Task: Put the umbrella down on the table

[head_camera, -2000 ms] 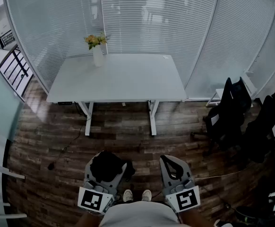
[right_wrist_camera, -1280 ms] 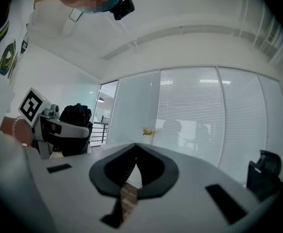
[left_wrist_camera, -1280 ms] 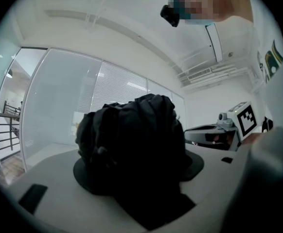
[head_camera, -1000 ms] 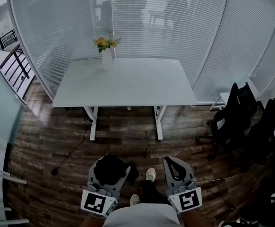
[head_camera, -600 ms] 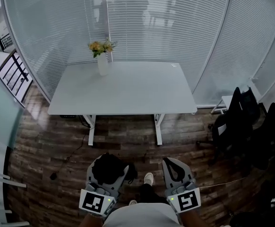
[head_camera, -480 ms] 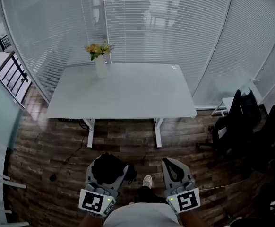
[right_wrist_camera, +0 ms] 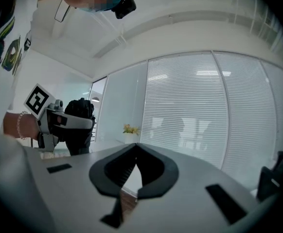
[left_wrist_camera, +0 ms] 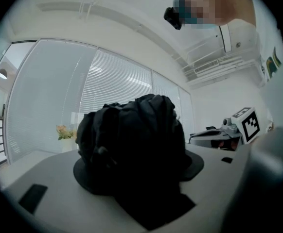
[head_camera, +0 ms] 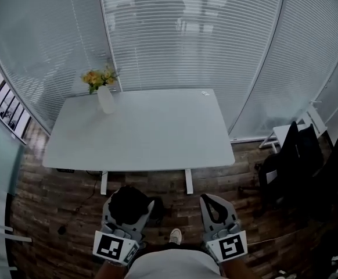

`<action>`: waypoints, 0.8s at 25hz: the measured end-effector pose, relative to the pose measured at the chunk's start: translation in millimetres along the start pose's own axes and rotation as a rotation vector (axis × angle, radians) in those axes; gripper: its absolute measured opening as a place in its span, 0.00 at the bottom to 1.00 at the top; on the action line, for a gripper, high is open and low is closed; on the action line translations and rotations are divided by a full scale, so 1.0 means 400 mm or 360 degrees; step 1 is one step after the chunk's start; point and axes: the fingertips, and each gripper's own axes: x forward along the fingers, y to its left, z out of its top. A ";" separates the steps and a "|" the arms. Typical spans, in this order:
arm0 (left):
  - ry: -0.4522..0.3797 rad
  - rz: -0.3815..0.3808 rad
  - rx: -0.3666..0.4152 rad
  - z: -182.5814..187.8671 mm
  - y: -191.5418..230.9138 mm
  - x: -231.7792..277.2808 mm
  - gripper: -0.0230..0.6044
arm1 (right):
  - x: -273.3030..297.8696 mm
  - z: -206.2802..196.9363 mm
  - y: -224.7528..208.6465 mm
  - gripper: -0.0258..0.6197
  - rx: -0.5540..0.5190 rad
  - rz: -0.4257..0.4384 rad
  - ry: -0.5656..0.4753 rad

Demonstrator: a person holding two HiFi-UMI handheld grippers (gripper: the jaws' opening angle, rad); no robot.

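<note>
Umbrella (left_wrist_camera: 132, 149), black, folded, grasped in left gripper (head_camera: 129, 202) fingers, right gripper (right_wrist_camera: 135, 147) fingers clenched empty, table (head_camera: 146, 135) ahead

Black bundled umbrella (left_wrist_camera: 132, 130) in the left hand-held gripper's (left_wrist_camera: 139, 171) grip, flowers (left_wrist_camera: 63, 131) beyond.

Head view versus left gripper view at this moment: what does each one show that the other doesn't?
Only the head view: the whole white table, the wooden floor, black chairs at the right, and the person's shoe. Only the left gripper view: the ceiling, and the black umbrella close up, its cloth crumpled. Both: that umbrella clamped in the left gripper, the right gripper, the flowers and the blinds.
</note>
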 end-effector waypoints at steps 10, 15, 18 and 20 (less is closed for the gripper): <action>-0.0058 0.0002 0.0066 0.025 0.055 0.191 0.52 | 0.164 -0.026 -0.133 0.06 0.0004 0.0061 0.0001; -0.0072 -0.0017 0.0055 0.019 0.128 0.281 0.52 | 0.280 -0.037 -0.163 0.06 0.0007 0.0068 0.0010; -0.0075 -0.0030 0.0035 0.010 0.189 0.346 0.52 | 0.368 -0.042 -0.184 0.06 0.0008 0.0059 0.0017; -0.0076 -0.0044 0.0023 0.006 0.239 0.395 0.52 | 0.438 -0.047 -0.199 0.06 0.0011 0.0053 0.0033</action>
